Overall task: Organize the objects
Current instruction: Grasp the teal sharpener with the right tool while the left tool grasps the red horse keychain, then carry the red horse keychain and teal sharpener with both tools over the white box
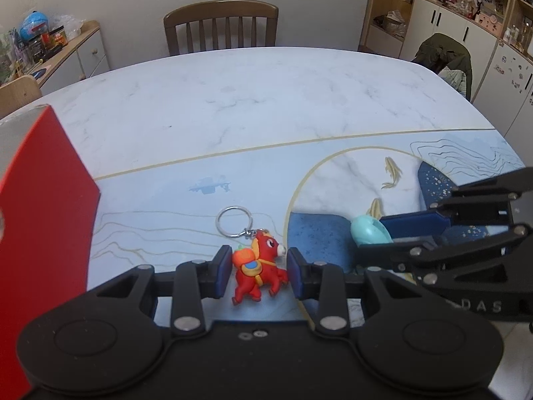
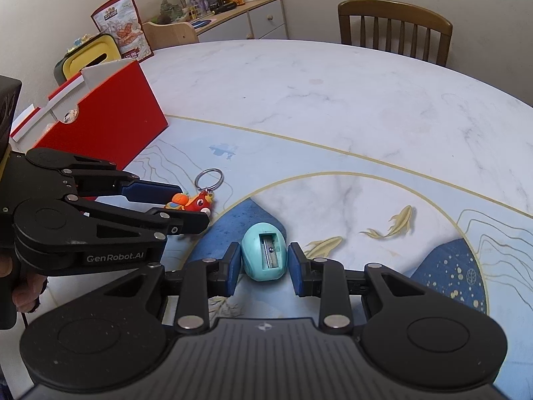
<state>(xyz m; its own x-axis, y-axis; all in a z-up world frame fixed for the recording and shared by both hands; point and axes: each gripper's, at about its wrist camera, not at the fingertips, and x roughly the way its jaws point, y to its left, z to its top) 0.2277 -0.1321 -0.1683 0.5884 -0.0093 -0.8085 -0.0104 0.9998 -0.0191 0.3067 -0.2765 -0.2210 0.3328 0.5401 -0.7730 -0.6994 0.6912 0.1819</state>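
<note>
A red toy-horse keychain [image 1: 260, 268] with a metal ring [image 1: 234, 221] lies on the table between the fingers of my left gripper [image 1: 259, 271]. The jaws are open, a small gap on each side. A teal egg-shaped pencil sharpener [image 2: 264, 257] lies blade side up between the fingers of my right gripper [image 2: 264, 268], also open and not touching it. The right wrist view shows the left gripper [image 2: 186, 205] around the keychain [image 2: 190, 204]. The left wrist view shows the sharpener [image 1: 369, 231] inside the right gripper [image 1: 398, 233].
A red open box [image 2: 110, 116] with white flaps stands on the table at the left, close to the left gripper; it also shows in the left wrist view [image 1: 40, 206]. A wooden chair [image 1: 221, 28] stands at the table's far side. A cabinet with clutter [image 2: 230, 6] stands beyond.
</note>
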